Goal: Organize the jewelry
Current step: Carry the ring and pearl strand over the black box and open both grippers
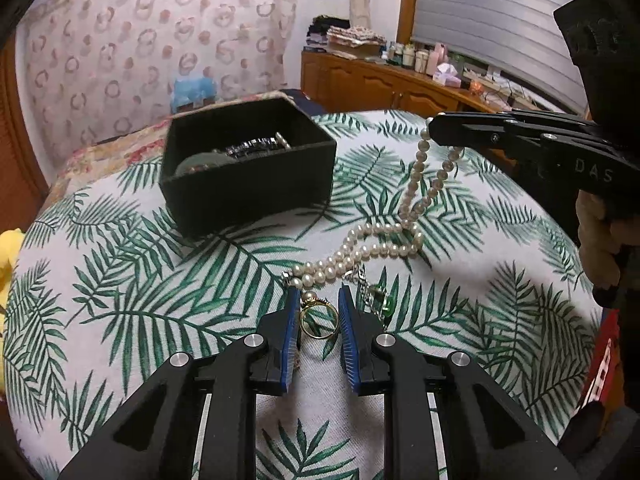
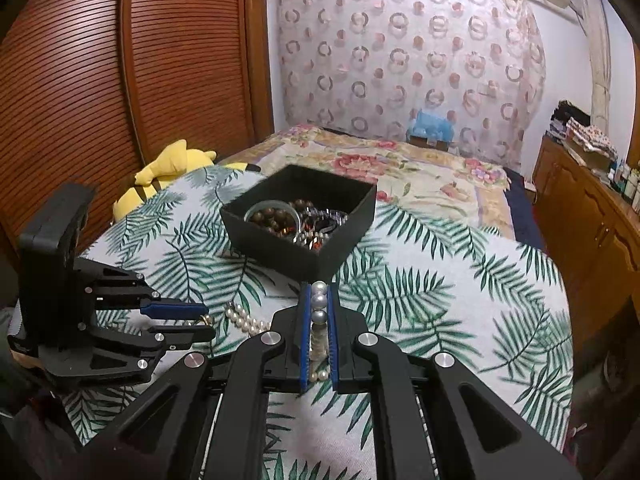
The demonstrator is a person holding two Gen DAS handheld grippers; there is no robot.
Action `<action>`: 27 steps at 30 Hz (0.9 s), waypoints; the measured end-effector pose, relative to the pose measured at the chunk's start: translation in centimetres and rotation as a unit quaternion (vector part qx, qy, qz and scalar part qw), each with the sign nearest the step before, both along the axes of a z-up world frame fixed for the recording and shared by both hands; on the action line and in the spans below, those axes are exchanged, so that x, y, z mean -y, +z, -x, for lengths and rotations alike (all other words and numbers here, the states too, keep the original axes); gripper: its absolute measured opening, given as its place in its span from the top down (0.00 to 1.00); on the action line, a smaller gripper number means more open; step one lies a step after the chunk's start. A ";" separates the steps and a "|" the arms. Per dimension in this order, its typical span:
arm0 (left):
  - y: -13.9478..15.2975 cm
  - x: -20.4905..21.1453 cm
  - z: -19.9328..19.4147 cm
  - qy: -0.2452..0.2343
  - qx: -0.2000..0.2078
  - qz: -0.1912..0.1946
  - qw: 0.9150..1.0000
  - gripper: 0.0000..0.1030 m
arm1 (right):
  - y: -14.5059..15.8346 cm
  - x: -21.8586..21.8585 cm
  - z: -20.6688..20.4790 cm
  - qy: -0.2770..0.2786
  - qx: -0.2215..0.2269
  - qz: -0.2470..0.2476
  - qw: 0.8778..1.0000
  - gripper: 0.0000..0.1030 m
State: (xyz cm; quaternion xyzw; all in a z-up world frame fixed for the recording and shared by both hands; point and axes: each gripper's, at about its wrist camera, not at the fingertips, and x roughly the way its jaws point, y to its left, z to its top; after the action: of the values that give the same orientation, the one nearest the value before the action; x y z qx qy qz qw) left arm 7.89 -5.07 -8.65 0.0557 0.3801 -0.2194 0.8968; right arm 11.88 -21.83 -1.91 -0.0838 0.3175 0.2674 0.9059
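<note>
My right tongs hold the pearl necklace pinched, its strand trailing toward the black box at 11 o'clock, while my left tongs, narrowly apart, probably bracket the gold ring.

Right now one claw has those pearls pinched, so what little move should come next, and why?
Probably the right gripper should lift higher and carry the pearl necklace toward the black box. Its jaws are shut on a few pearls, but most of the strand lies on the leaf-print cloth, trailing beside the gold ring between the left gripper's open jaws.
</note>
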 end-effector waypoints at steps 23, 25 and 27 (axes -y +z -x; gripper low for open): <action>6.2 -3.8 1.8 0.033 0.068 0.032 0.997 0.82 | 9.1 -2.1 -0.6 0.014 0.078 0.013 0.997 0.92; 6.3 -4.1 1.8 0.037 0.070 0.034 0.996 0.82 | 9.5 -2.3 -0.8 0.013 0.079 0.013 0.997 0.92; 6.5 -4.5 1.9 0.040 0.071 0.035 0.996 0.82 | 9.9 -2.4 -1.0 0.011 0.082 0.014 0.996 0.92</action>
State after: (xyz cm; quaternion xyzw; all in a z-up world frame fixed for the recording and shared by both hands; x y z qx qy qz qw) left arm 5.99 -0.60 -2.20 0.0248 0.3095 -0.1918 0.9310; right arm 12.89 -19.42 7.97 -0.1215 0.2451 0.2652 0.9246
